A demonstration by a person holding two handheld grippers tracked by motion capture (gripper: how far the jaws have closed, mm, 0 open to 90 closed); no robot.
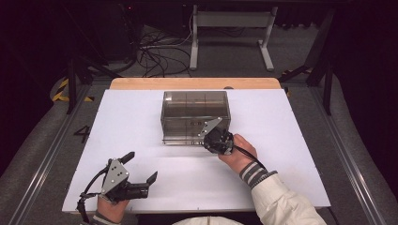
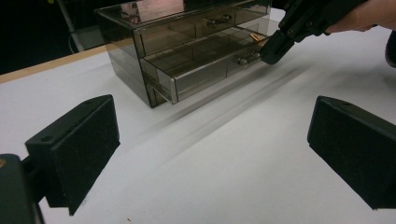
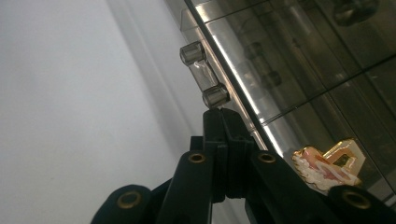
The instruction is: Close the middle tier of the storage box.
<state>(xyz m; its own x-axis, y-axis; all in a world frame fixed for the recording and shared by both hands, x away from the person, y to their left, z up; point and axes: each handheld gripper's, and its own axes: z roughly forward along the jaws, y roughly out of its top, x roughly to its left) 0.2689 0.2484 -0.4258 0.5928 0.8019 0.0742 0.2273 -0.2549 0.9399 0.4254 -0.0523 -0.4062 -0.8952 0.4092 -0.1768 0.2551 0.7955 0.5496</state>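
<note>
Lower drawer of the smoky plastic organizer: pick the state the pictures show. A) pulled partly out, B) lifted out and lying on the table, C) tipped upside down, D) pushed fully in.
A: the lower drawer juts forward of the organizer's front, and the shut right gripper has its tips at the drawer handle.

You have one smoked acrylic drawer box (image 1: 195,117) on the tabletop (image 1: 281,140). Two drawers (image 2: 205,60) in it, stacked. Two clear bar handles (image 3: 204,77), one per drawer. One gold-and-pink trinket (image 3: 329,165) inside the lower, pulled-out drawer. Two tools: left tool (image 1: 141,166), right tool (image 1: 212,138).
</note>
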